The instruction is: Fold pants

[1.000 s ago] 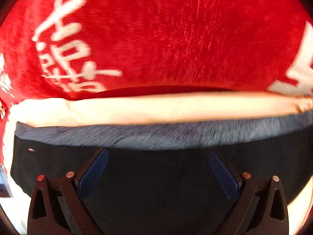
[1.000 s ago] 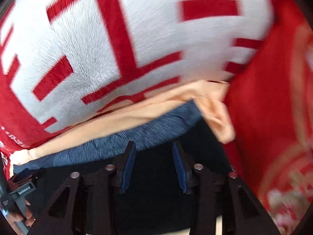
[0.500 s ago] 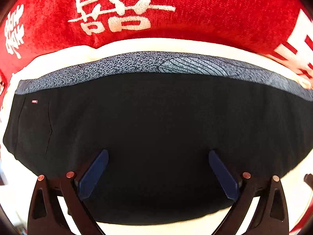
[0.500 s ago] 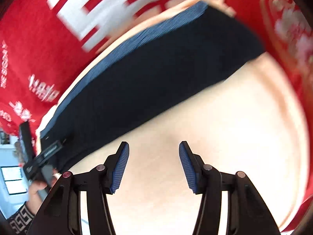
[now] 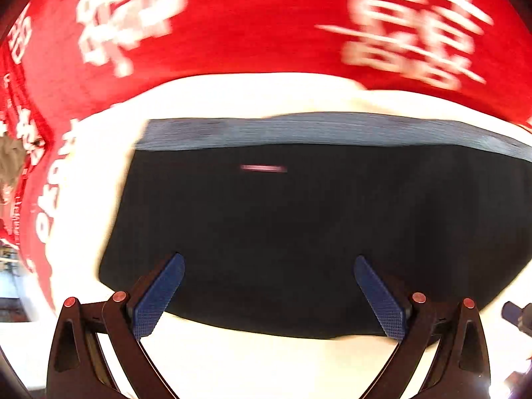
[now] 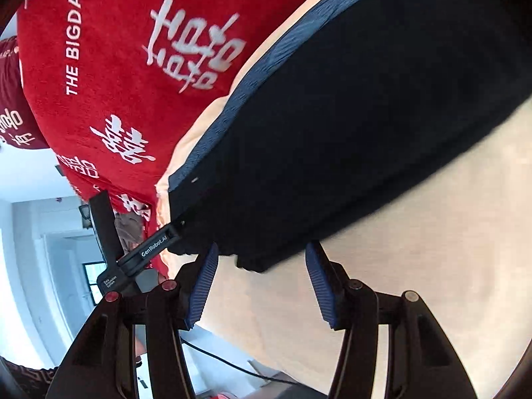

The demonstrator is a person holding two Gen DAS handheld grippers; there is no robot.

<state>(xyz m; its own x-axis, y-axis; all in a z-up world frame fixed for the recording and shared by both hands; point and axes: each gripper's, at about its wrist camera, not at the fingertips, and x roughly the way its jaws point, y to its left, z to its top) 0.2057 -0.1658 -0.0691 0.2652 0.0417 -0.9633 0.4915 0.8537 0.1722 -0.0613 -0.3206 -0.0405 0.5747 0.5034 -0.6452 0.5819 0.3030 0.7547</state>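
The pants [image 5: 299, 219] are black with a blue-grey patterned waistband [image 5: 332, 129]. They lie folded and flat on a cream sheet [image 5: 266, 359]. My left gripper [image 5: 267, 296] is open over their near edge and holds nothing. In the right wrist view the pants [image 6: 349, 126] run diagonally. My right gripper [image 6: 261, 286] is open and empty just before their near corner. The left gripper also shows in the right wrist view [image 6: 146, 249], at the pants' left end.
A red blanket with white characters [image 5: 259, 23] lies beyond the cream sheet and also shows in the right wrist view [image 6: 126, 66]. The sheet's edge, a cable [image 6: 232, 365] and a bright room with a window [image 6: 33, 266] lie at the lower left.
Both grippers have drawn back from the pants, so more cream sheet shows. The left view has shifted left. The right gripper has opened wider and now points at the pants' near corner.
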